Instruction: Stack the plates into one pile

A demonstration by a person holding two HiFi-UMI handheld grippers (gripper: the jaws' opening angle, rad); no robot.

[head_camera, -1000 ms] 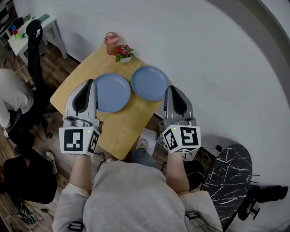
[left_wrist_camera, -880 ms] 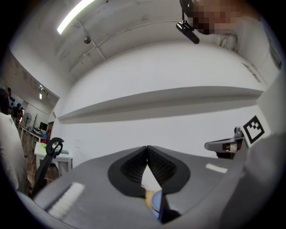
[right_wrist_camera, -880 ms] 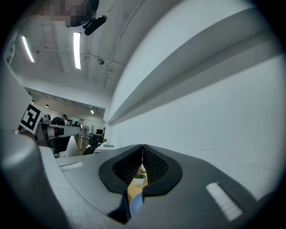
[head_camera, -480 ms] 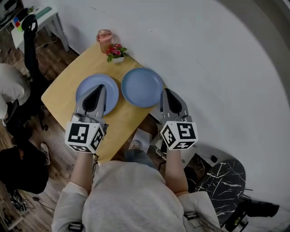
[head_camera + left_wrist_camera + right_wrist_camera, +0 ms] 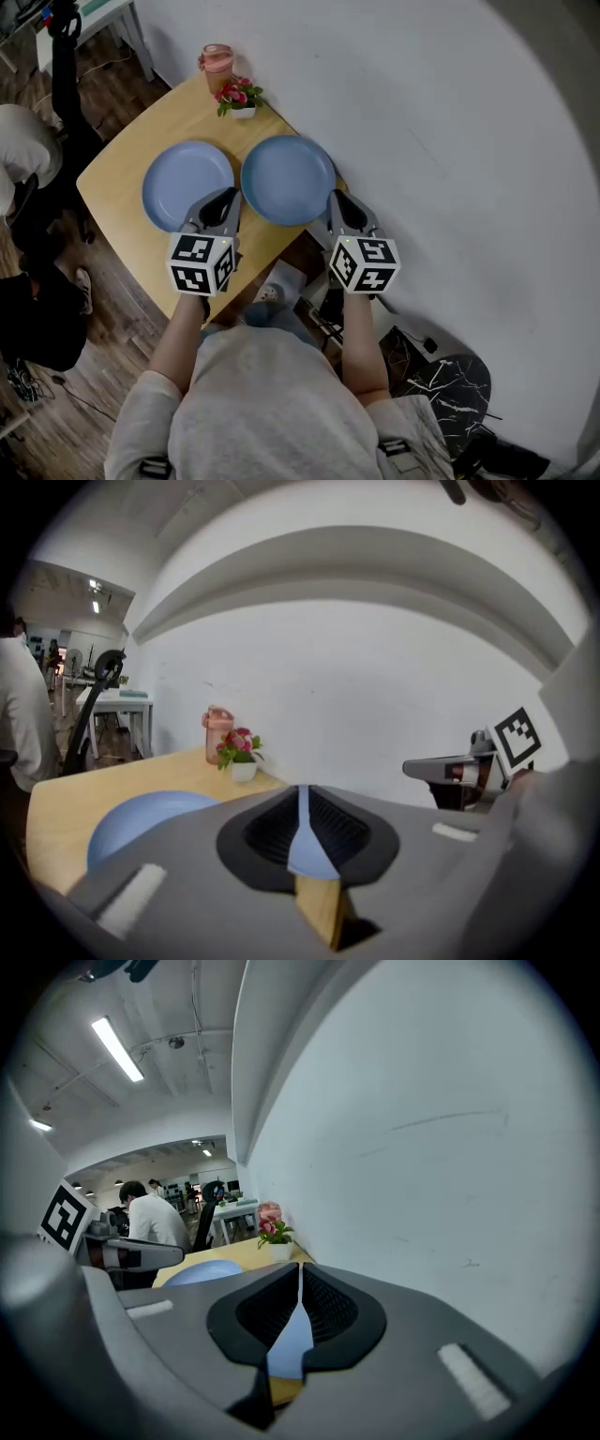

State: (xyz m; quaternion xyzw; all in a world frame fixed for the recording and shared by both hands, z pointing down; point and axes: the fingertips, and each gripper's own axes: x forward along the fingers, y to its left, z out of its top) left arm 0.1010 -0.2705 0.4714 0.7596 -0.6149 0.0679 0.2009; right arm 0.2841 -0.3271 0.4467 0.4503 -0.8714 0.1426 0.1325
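Observation:
Two blue plates lie side by side on the wooden table [image 5: 122, 202]: the left plate [image 5: 184, 184] and the right plate [image 5: 287, 178]. My left gripper [image 5: 226, 195] is shut and empty, its tip at the left plate's near right rim, between the two plates. In the left gripper view the left gripper [image 5: 302, 794] points past the left plate [image 5: 141, 817]. My right gripper [image 5: 336, 197] is shut and empty too, at the right plate's near right rim by the table edge. In the right gripper view the jaws of the right gripper [image 5: 300, 1274] stand together, with blue showing below them.
A pink cup [image 5: 217, 64] and a small flower pot [image 5: 240, 98] stand at the table's far corner against the white wall [image 5: 422, 112]. A black chair [image 5: 66, 56] and a seated person [image 5: 23, 150] are to the left of the table.
My left gripper has moved right, from the left plate's outer side across it to its near right rim. My right gripper has stayed near the right plate's right side.

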